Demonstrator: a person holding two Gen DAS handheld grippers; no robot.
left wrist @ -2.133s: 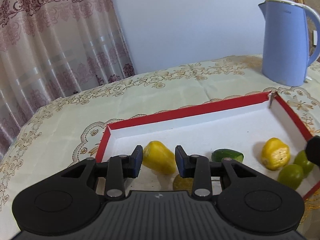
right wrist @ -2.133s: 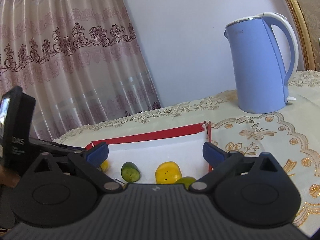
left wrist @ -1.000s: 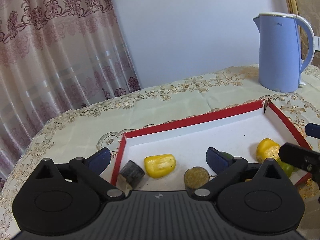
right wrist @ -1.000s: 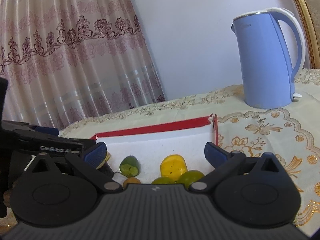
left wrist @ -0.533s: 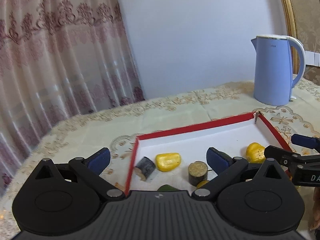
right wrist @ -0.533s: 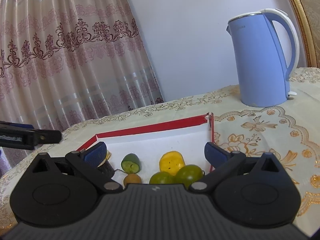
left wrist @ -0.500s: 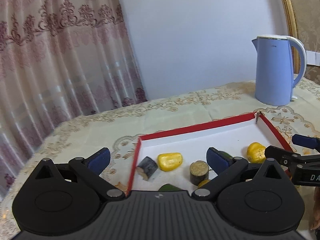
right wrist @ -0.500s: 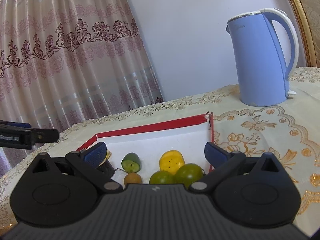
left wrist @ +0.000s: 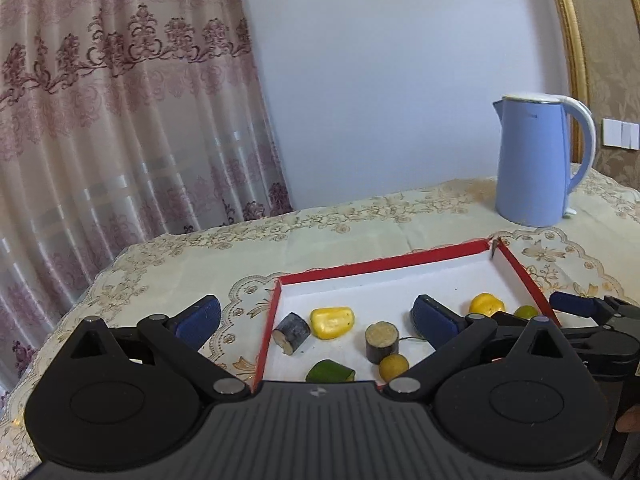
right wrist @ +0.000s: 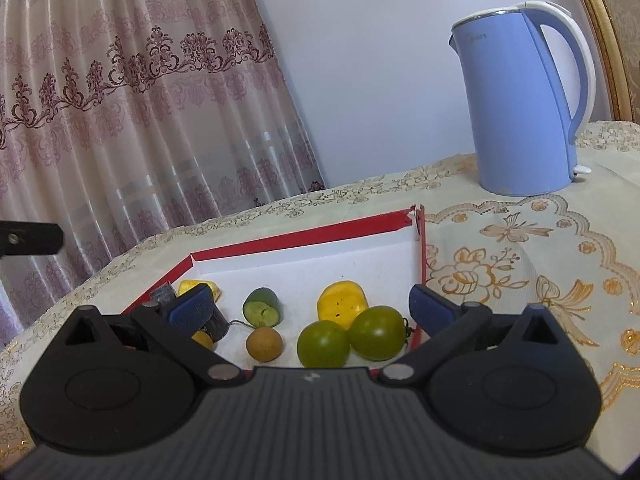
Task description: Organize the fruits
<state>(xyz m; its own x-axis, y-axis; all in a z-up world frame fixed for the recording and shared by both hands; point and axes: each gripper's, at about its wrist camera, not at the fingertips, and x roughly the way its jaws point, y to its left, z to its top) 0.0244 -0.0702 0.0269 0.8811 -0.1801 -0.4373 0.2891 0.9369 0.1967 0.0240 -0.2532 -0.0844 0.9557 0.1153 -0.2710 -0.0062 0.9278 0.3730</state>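
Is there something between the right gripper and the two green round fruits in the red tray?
Nothing visible stands in the way. The right gripper is open, and the two green fruits lie just ahead between its fingers, inside the red tray. The yellow piece sits behind them, not in front.

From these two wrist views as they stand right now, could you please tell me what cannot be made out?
- Near edge of the red-rimmed tray: both views, hidden behind each gripper's body.
- Green cut piece: left wrist view, lower part covered by the left gripper.
- Small yellow fruit and dark cylinder: right wrist view, partly behind the right gripper finger.
- Kettle lettering: too small to read.
- Whose hand is at the frame edge: cut off.
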